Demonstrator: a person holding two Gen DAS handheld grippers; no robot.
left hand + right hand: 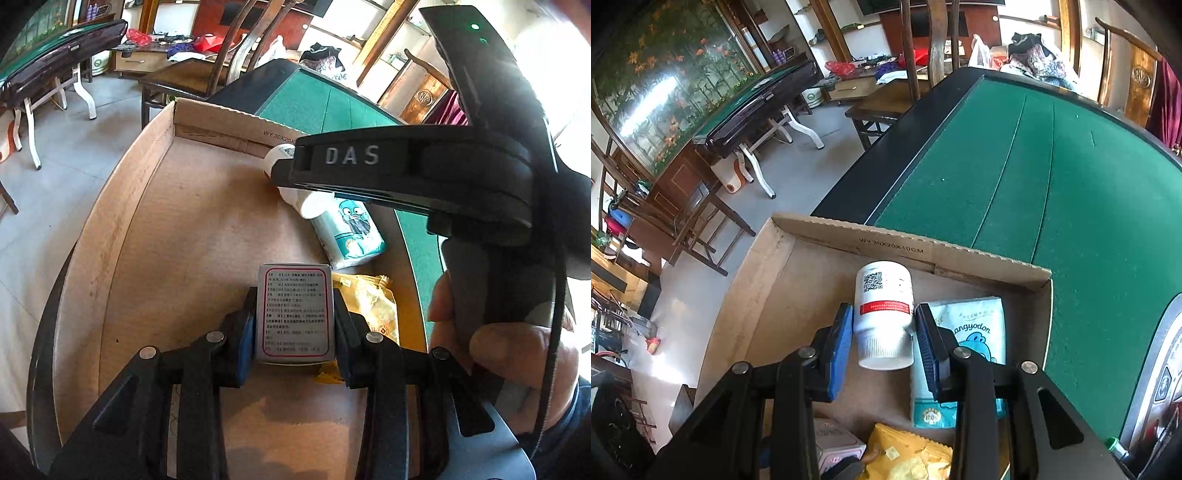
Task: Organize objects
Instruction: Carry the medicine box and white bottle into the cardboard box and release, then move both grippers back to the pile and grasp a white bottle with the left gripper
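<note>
Left tongs (pixel 294 325) clamp a small grey printed carton (pixel 294 314); right tongs (pixel 883 332) clamp a white plastic pill bottle (pixel 883 317), both over the shallow cardboard box (pixel 827 236). Beside them, inside, lie a blue tissue pack (pixel 975 332) and a yellow snack bag (pixel 908 458); both held items remain unplaced.

Bright daylight floods both views from the right, blowing out the window (pixel 546 55) to white and glaring off the floor (pixel 798 147) and the glass panel (pixel 657 81), while fisheye curvature bends the table (pixel 1034 184) edges, corners go black, and the nearest parts blur.
</note>
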